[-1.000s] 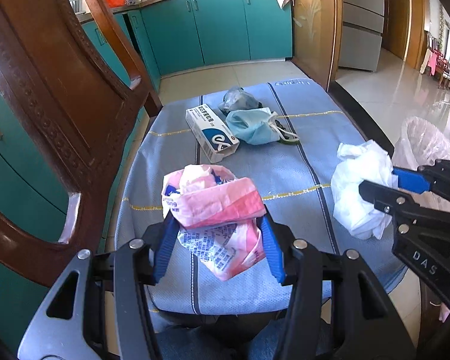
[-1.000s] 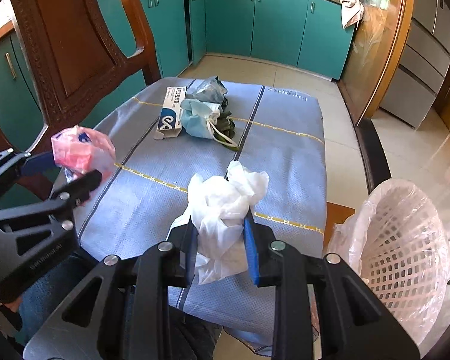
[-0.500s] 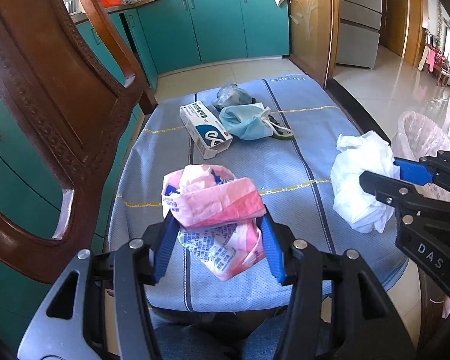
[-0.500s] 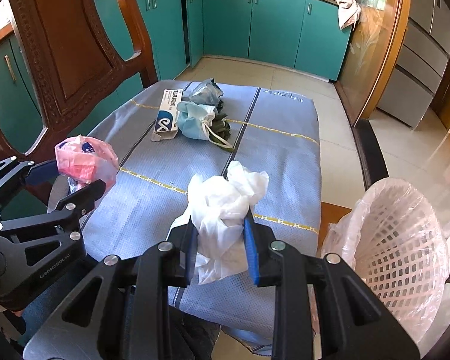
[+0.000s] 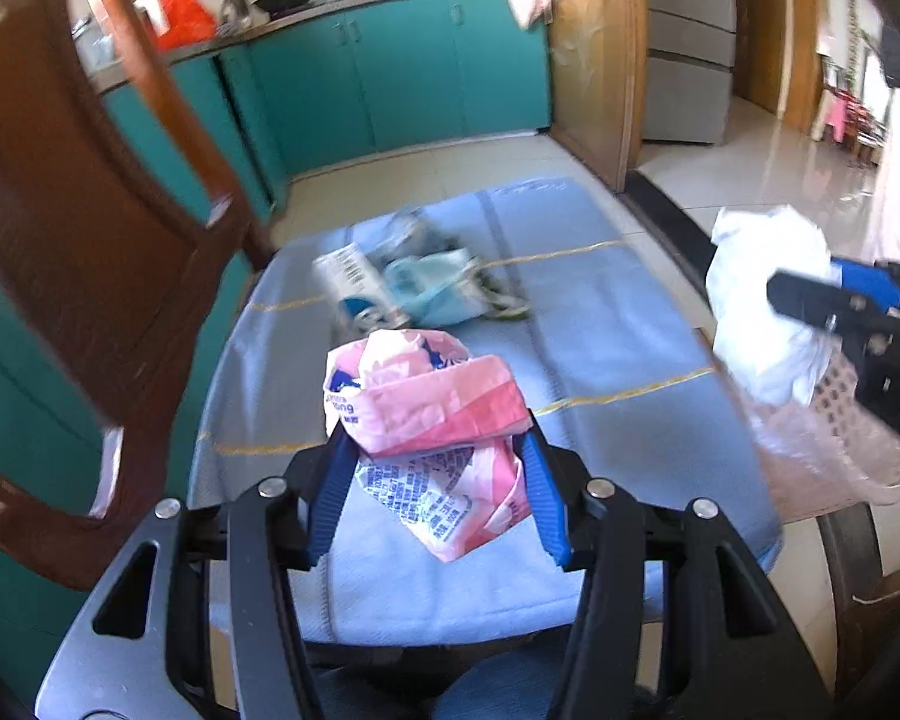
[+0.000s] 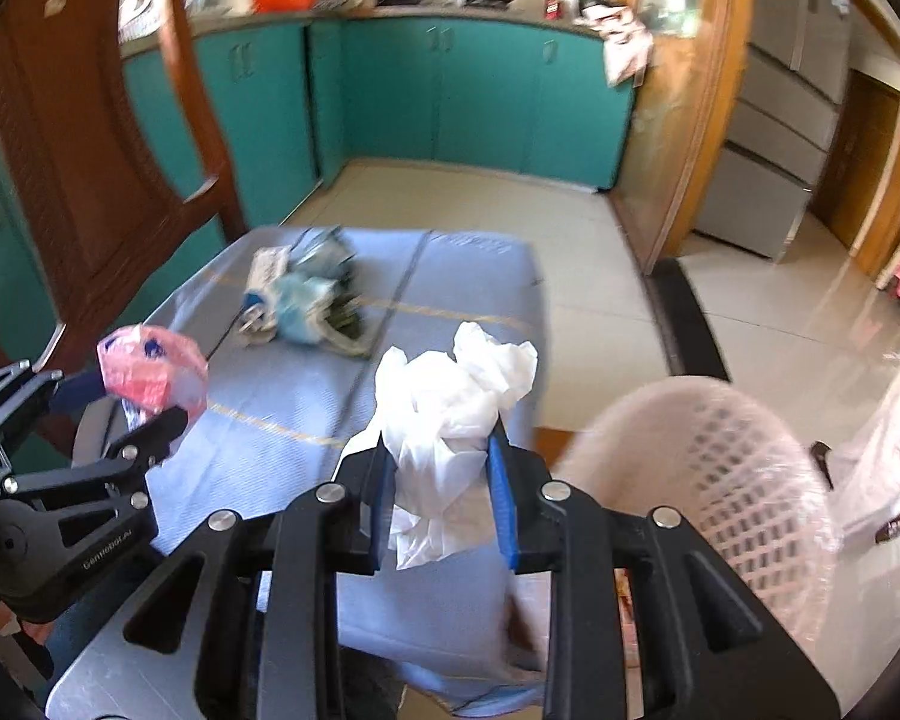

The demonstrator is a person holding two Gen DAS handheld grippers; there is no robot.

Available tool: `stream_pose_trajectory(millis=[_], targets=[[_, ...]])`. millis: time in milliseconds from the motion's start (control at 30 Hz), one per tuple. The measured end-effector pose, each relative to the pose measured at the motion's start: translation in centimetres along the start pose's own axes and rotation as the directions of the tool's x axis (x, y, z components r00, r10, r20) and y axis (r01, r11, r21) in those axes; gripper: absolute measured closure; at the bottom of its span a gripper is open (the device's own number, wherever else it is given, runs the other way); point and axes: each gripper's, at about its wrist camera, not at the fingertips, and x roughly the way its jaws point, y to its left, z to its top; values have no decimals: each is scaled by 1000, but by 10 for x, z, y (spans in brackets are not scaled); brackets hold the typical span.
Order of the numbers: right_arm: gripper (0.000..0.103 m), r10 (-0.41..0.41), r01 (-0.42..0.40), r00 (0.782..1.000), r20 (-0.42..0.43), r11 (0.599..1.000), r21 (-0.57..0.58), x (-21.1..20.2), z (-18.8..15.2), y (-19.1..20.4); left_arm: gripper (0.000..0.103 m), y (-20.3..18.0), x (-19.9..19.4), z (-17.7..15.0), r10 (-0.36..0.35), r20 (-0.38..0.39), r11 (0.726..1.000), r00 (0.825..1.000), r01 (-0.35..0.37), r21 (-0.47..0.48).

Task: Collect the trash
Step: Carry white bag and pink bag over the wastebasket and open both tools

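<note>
Left gripper [image 5: 435,489]: gripping a crumpled pink wrapper [image 5: 426,402], jaws partly closed on its sides, holding it clear above the near edge of the table [image 5: 606,324].
Right gripper [image 6: 441,498]: clamping a wad of white plastic [image 6: 450,402], jaws narrow, carrying it near the table's right edge.
Bin [image 6: 720,468]: lined basket standing just off the table's right edge; both loads are probably heading there.
Remaining trash: a small box [image 5: 348,282] and a blue mask [image 5: 432,294] lying together toward the far left of the table, blurred.
</note>
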Motion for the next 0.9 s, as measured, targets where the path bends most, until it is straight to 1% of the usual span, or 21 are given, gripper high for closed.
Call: stream_pose_trajectory(millis=[133,233,367,533,633,700,733,800,833,900], targets=[[75,-52,51,998,26,998,47,-19,-1,-35,50,-30,-7,12,-64,22,997,998,64,34],[75,-96,93,995,35,992,89,-29,-5,-63,50,-58,-14,22,-113,38,991,993,110,71],[75,-150,143,988,34,978,152,-41,-15,-100,50,-97,-23,37,-194,56,975,979,186,124],[75,-203,196,979,11,956,217,-50,-32,-138,50,-140,-22,46,-269,38,950,963,258,176],[75,-229,228,973,-19,948,222,-47,-44,-150,50,-167,-14,45,-323,1,926,946,316,205],[75,-239,242,970,-43,943,228,-43,-52,-155,50,-188,-2,42,-364,-54,900,930,366,235],[75,-243,250,968,-56,939,237,-40,-57,-160,50,-195,3,41,-374,-76,892,924,381,243],[75,-247,258,966,-73,933,251,-37,-63,-168,50,-215,14,37,-405,-126,864,906,424,271],[75,-250,263,965,-81,930,258,-35,-66,-171,49,-223,16,37,-416,-131,854,900,436,282],[75,-257,273,962,-94,923,272,-33,-71,-178,47,-231,18,38,-433,-126,843,893,450,295]])
